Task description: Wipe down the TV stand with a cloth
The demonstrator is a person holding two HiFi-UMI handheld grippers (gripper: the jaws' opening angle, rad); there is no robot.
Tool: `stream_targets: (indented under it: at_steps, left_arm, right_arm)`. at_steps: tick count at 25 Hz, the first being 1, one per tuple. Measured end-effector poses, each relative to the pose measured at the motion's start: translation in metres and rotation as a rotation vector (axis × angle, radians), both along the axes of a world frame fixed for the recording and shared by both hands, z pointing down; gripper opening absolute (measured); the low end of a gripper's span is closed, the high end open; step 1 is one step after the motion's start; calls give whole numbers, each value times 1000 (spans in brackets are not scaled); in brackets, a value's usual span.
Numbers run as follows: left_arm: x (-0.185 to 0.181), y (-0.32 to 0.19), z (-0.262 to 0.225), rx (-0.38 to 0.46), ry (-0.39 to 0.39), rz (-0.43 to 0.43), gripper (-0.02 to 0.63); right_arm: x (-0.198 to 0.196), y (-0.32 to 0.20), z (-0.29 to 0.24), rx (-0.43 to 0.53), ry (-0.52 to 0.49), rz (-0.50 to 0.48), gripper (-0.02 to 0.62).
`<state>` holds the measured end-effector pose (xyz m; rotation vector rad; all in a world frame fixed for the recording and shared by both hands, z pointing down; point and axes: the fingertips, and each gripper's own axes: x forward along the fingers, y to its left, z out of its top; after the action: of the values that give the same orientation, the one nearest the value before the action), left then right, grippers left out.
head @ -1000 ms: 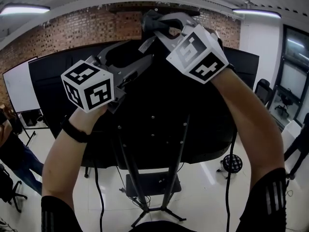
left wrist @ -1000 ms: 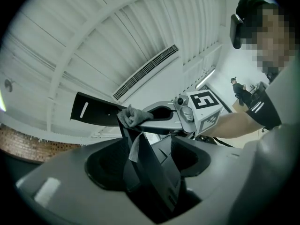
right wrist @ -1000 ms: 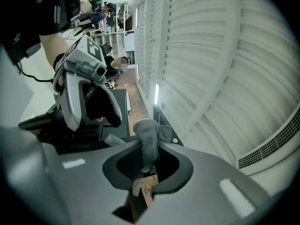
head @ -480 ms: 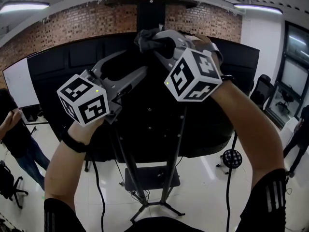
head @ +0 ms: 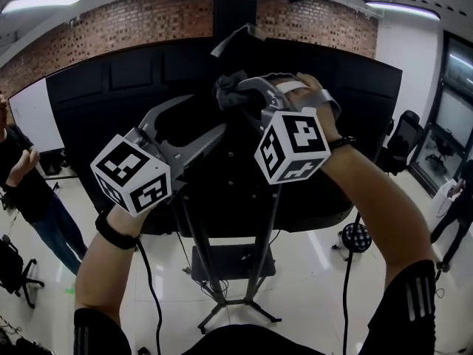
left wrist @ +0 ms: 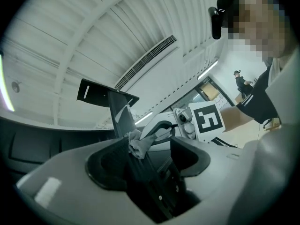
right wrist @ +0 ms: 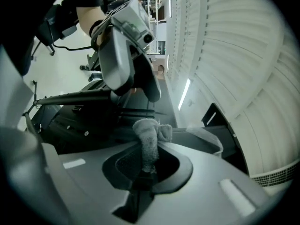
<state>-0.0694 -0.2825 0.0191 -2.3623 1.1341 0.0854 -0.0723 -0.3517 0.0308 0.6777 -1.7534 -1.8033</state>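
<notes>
While you hold both grippers high, the black back of the TV (head: 347,132) fills most of the head view. It hangs on the TV stand (head: 267,235), whose two thin struts run down to a small shelf and splayed feet on the pale tiled floor (head: 318,287). A dark centre post (head: 233,9) of the stand rises past the TV's top edge, with a grey flap on it.

Your left gripper (head: 205,115) points at the middle of the TV's back with its fingers spread apart. In the left gripper view (left wrist: 145,158) a dark bar of the stand shows in the gap between them; whether it touches them cannot be told.

Your right gripper (head: 240,95) sits higher, close beside the left one and near the TV's top edge, just under the centre post. Its fingers are clamped on the grey cloth (head: 229,89), and the right gripper view shows the cloth (right wrist: 149,139) bunched and sticking up out of the pinch. Whether the cloth touches the TV or the post is unclear.

A person (head: 29,191) stands at the left edge.
</notes>
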Motion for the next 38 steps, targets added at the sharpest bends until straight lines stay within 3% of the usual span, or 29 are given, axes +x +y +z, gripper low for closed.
stream_targets:
  at_steps: [13,20,24,28,38]
  left_arm:
    - [-9,17,64,-55,33,-42,305]
    - [-19,16,102,-87,101,-55,302]
    - [-20,18,120,-100,101,-65,302]
    - [-18,13,151,-124,88,-62,302]
    - [-19,13,204,-215,147,-35,302]
  right_arm:
    - [-6,-3,98,109,202,104,38]
    - [-11,3,133,114,206,131,38]
    - [-16,7,146,145,197,137,38]
    - [-20,8,167,111,196,145,38]
    - [-24,8,234,29,211,152,38]
